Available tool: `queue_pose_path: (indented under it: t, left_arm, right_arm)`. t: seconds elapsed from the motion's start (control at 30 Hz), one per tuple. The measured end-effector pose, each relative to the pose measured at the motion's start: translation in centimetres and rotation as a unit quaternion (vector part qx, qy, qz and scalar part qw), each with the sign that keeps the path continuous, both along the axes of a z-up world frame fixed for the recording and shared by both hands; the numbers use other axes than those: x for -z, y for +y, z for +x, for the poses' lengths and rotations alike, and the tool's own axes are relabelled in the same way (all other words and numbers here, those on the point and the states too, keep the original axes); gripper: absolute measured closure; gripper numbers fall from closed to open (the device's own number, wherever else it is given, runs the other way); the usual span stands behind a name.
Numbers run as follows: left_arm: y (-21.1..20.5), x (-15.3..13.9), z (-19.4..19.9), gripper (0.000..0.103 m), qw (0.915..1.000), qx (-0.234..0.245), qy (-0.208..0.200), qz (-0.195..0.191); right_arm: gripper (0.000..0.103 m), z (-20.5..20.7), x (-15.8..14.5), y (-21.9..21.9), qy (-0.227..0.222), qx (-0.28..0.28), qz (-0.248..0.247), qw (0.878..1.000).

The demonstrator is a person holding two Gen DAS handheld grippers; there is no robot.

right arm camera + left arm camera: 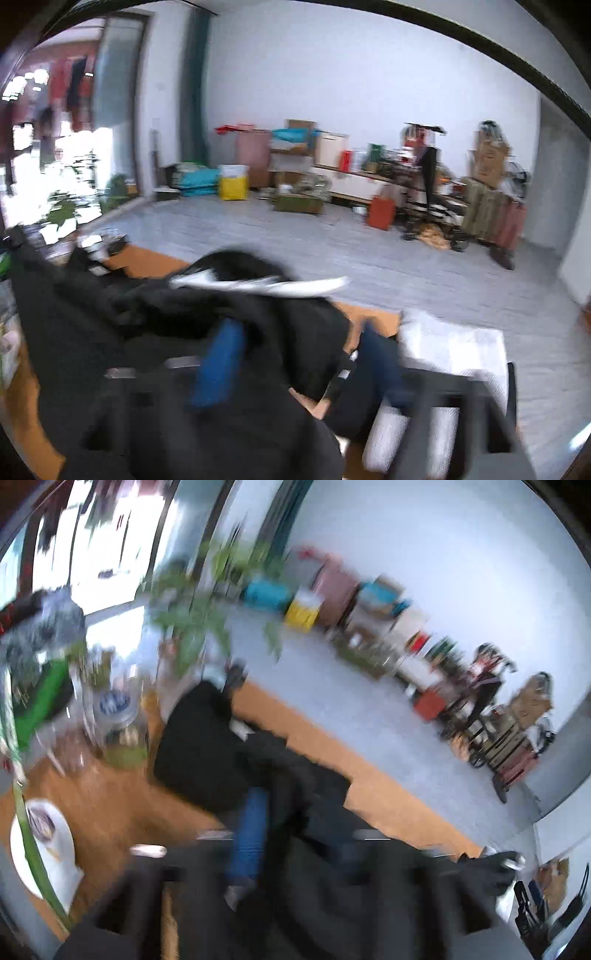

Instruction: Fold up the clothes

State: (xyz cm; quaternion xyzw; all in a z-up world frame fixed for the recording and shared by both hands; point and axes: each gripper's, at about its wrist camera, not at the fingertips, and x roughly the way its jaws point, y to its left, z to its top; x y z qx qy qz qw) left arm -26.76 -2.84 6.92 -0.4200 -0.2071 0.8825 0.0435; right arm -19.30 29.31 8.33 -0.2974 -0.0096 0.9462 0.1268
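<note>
Both views are smeared by motion. A black garment [207,746] lies bunched across the wooden table [110,812]. My left gripper [297,845] has its blue fingers [247,842] close on either side of a raised fold of it and looks shut on the cloth. In the right wrist view the same black garment [147,314], with a white stripe [258,284] along one edge, is heaped over my right gripper [299,365]. Its blue fingers [218,365] stand well apart with cloth between them. Blur and cloth hide the grip.
A folded white cloth [454,350] lies on the table at my right. Jars [118,716], a white plate [40,849] and a leafy plant [192,620] crowd the table's left end. Beyond the table are grey floor [332,240] and boxes and bags [295,158] along the wall.
</note>
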Motion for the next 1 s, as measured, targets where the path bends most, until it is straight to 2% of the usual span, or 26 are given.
queue_pose_path:
  t: [0.03, 0.1, 0.13, 0.2, 0.27, 0.37, 0.43, 0.57, 0.67, 0.73, 0.83, 1.0]
  left_arm:
    - [-0.6, 0.9, -0.3, 0.033, 0.9995, -0.003, -0.022, 0.022]
    - [-2.9, 2.7, 0.8, 0.029, 0.994, 0.001, -0.031, 0.105]
    - [-3.5, 3.7, 1.4, 0.027, 0.9923, 0.015, -0.039, 0.116]
    - [-4.2, 6.5, 3.0, 0.027, 0.9937, 0.04, -0.06, 0.086]
    - [-4.3, 9.4, 5.0, 0.027, 0.9942, 0.064, -0.084, 0.017]
    - [-4.1, 14.0, 8.6, 0.027, 0.9824, 0.127, -0.12, -0.066]
    - [-4.0, 16.5, 11.1, 0.027, 0.9727, 0.162, -0.142, -0.086]
    - [-2.9, 19.5, 15.2, 0.027, 0.9613, 0.214, -0.138, -0.105]
    - [-1.7, 19.7, 17.3, 0.027, 0.9567, 0.245, -0.122, -0.1]
    - [-1.4, 19.6, 18.0, 0.027, 0.9571, 0.248, -0.113, -0.099]
    - [-1.3, 19.4, 18.8, 0.027, 0.9588, 0.247, -0.103, -0.095]
    - [-2.4, 19.0, 19.3, 0.027, 0.9642, 0.236, -0.091, -0.081]
  right_arm:
    - [0.026, -0.7, 0.3, -0.4, -0.005, 0.004, -0.003, 1.0]
    - [0.025, -0.1, 1.9, -1.3, -0.019, -0.03, -0.027, 0.999]
    - [0.023, 0.4, 3.0, -1.6, -0.03, -0.044, -0.033, 0.998]
    - [0.022, 2.4, 6.6, -1.7, -0.078, -0.06, -0.016, 0.995]
    - [0.023, 4.4, 10.3, -1.8, -0.125, -0.076, 0.002, 0.989]
    - [0.026, 9.6, 15.5, 0.0, -0.19, -0.087, 0.005, 0.978]
    - [0.027, 12.6, 17.5, 1.1, -0.214, -0.09, -0.015, 0.973]
    - [0.028, 17.0, 18.3, 1.1, -0.21, -0.094, -0.025, 0.973]
    - [0.035, 17.9, 18.0, -1.0, -0.197, -0.126, -0.047, 0.971]
    - [0.039, 17.6, 18.4, -3.4, -0.187, -0.167, -0.075, 0.965]
    - [0.044, 15.9, 20.2, -8.0, -0.185, -0.227, -0.119, 0.949]
    - [0.047, 13.1, 21.7, -15.8, -0.177, -0.303, -0.087, 0.932]
